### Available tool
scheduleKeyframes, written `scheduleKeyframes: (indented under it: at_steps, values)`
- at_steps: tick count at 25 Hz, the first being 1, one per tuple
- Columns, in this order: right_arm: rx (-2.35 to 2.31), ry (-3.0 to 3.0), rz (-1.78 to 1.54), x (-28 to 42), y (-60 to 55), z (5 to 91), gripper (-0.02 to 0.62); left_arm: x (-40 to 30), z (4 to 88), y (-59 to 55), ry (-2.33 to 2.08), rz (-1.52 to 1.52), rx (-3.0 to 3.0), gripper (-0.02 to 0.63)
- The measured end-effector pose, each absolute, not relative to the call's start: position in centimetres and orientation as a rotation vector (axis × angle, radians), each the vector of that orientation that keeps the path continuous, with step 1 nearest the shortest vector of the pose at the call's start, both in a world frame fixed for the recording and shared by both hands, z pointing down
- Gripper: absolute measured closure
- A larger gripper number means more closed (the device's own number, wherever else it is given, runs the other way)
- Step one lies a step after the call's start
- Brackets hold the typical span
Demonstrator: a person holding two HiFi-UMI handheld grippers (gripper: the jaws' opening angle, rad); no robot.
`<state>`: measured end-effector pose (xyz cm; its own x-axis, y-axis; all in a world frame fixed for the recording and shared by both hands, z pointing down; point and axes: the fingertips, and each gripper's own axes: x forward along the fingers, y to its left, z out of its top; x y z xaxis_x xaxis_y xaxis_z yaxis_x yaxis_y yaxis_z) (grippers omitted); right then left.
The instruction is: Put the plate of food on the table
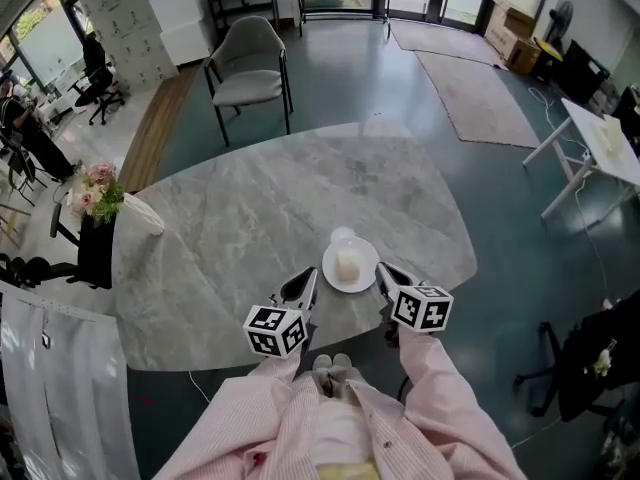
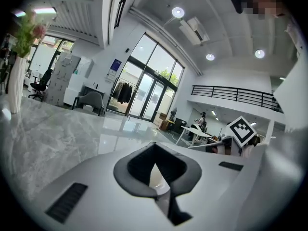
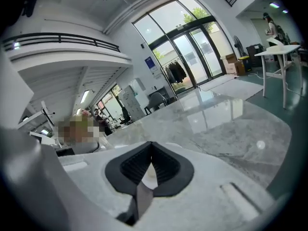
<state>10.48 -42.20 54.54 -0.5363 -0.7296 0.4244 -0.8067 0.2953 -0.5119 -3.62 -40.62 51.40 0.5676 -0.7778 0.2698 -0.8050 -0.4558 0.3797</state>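
Observation:
A white plate (image 1: 366, 274) with a pale lump of food (image 1: 347, 265) rests on the grey marble table (image 1: 250, 218) near its front edge. My left gripper (image 1: 311, 273) lies just left of the plate, its tip close to the rim. At the plate's right rim sits my right gripper (image 1: 381, 268). The left gripper view shows the left gripper (image 2: 155, 159) with jaws meeting at the tips and a pale surface behind them. In the right gripper view the right gripper (image 3: 151, 150) is likewise shut, with nothing seen between its pads.
A small white round thing (image 1: 343, 235) sits just behind the plate. A vase of pink flowers (image 1: 95, 193) stands at the table's left edge. A grey chair (image 1: 250, 68) stands beyond the far side, and a white side table (image 1: 600, 138) at the right.

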Motion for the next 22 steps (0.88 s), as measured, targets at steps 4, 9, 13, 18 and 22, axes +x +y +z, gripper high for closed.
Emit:
scheduleKeyframes:
  at_steps: [4, 9, 13, 18, 22]
  values:
    - [1.439, -2.548, 0.967, 10.6, -41.7, 52.2, 0.589, -4.3, 49.2, -40.4, -1.312, 0.038, 2.385, 0.609]
    - [1.431, -2.65, 0.909, 10.9, -41.0, 49.5, 0.589, -5.3, 46.5, -40.1, -1.381, -0.016, 2.427, 0.609]
    - [1.437, -2.736, 0.809, 10.9, -40.5, 46.9, 0.591, -6.3, 44.8, -39.6, -1.43, -0.051, 2.447, 0.609]
    - [1.448, -2.799, 0.718, 10.9, -40.0, 44.8, 0.591, -7.2, 44.1, -39.2, -1.483, -0.076, 2.443, 0.609]
    - [1.46, -2.818, 0.646, 10.9, -39.8, 43.8, 0.591, -7.9, 43.5, -39.0, -1.53, -0.092, 2.439, 0.609]
